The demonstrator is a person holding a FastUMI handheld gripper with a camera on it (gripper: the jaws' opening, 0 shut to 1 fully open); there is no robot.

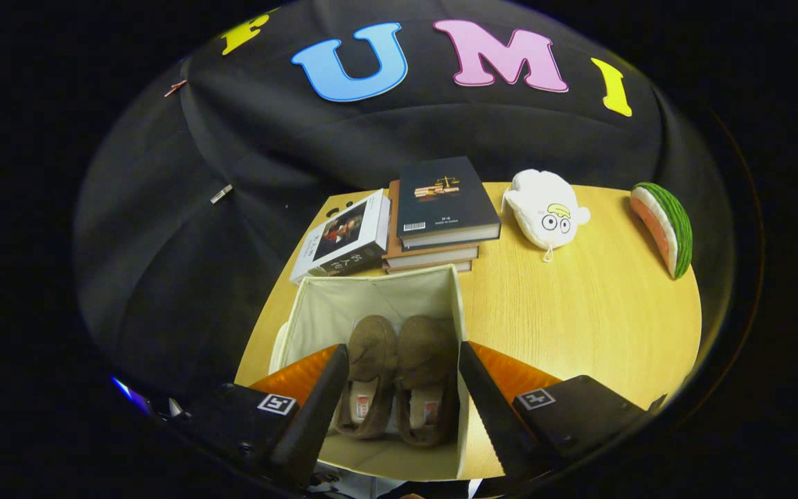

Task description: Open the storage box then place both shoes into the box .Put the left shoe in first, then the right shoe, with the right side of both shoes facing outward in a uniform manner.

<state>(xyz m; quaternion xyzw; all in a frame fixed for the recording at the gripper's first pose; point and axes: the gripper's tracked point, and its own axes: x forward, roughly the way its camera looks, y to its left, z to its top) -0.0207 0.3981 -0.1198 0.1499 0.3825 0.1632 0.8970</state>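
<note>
A cream fabric storage box (378,291) stands open on the wooden table (579,319), directly below my fingers. Two brown slippers lie side by side on its floor, toes pointing away from me: one on the left (370,371) and one on the right (428,374), touching each other. My gripper (402,353) hovers above the box, open wide. Its fingertips (338,357) stand over the box's left and right walls, and nothing is held between them. The near ends of the slippers are partly hidden by the fingers.
Beyond the box lie a white-covered book (343,235) and a stack of books (440,208) topped by a dark one. A white plush toy (544,208) and a watermelon-slice toy (666,225) sit farther right. Bare tabletop stretches right of the box.
</note>
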